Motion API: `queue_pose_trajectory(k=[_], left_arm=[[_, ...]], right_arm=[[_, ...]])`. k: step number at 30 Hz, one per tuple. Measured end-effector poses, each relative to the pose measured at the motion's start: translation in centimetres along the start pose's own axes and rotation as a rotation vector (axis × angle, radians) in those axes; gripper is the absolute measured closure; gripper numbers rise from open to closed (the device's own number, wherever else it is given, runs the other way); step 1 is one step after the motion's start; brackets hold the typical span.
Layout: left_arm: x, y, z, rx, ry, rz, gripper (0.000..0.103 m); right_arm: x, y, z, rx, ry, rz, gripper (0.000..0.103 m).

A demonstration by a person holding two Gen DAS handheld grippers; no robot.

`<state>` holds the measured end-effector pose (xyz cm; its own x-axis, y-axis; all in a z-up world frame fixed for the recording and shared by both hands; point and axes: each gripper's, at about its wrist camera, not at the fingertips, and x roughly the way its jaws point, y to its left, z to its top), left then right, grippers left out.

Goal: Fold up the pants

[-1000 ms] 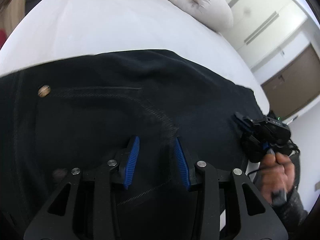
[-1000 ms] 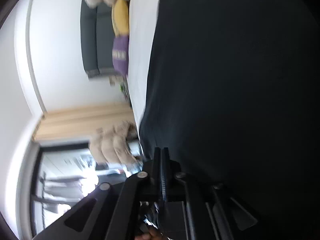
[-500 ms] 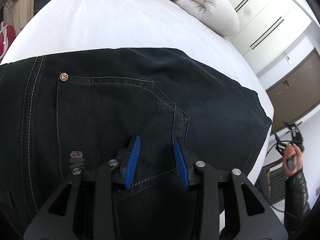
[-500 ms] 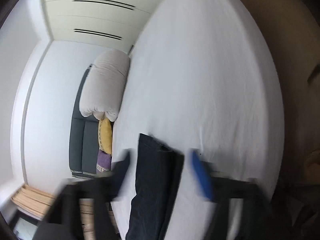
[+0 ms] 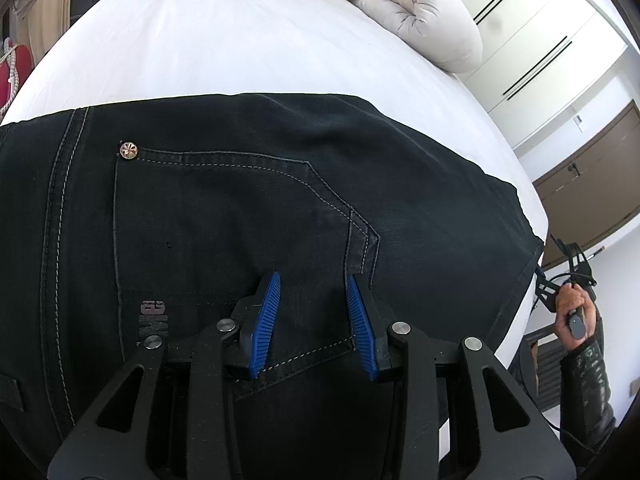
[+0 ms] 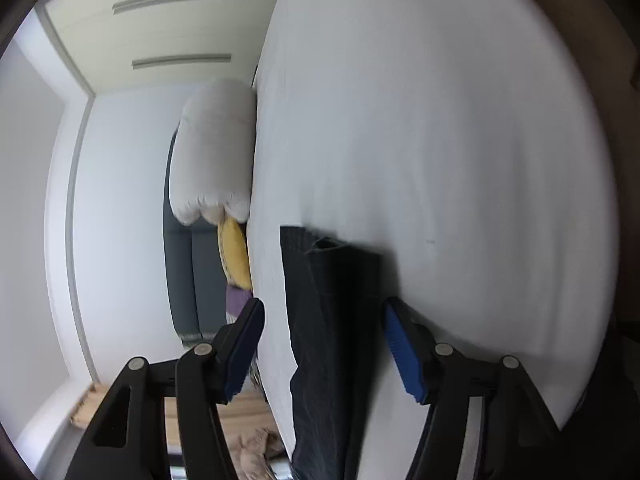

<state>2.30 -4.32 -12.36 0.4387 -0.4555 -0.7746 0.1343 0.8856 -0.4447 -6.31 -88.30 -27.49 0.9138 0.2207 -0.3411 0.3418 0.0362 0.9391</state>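
Now the black denim pants lie flat on the white bed, grey stitching tracing a back pocket with a copper rivet at ten o'clock. Left gripper hovers over the pocket, ribbed blue pads apart, unchanged from a second ago. Right gripper, clamped shut a second ago, now stands wide apart off the bed's edge. From there the pants run lengthwise from six toward twelve o'clock.
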Motion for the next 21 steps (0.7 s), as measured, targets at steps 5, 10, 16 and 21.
queue_pose_trajectory(k=[5,10,16,21], left_arm=[[0.1,0.0,0.1,0.003,0.006,-0.002,0.069],[0.1,0.0,0.1,0.003,0.006,-0.004,0.069],[0.1,-0.1,0.1,0.003,0.005,-0.007,0.069],[0.1,0.0,0.1,0.0,0.003,-0.012,0.069]], right_arm=[[0.6,-0.6,1.6,0.034,0.013,0.004,0.075],[0.9,-0.7,1.8,0.012,0.039,-0.022,0.089],[0.6,-0.4,1.4,-0.026,0.034,-0.048,0.092],[0.1,2.0,0.1,-0.141,0.004,-0.107,0.092]])
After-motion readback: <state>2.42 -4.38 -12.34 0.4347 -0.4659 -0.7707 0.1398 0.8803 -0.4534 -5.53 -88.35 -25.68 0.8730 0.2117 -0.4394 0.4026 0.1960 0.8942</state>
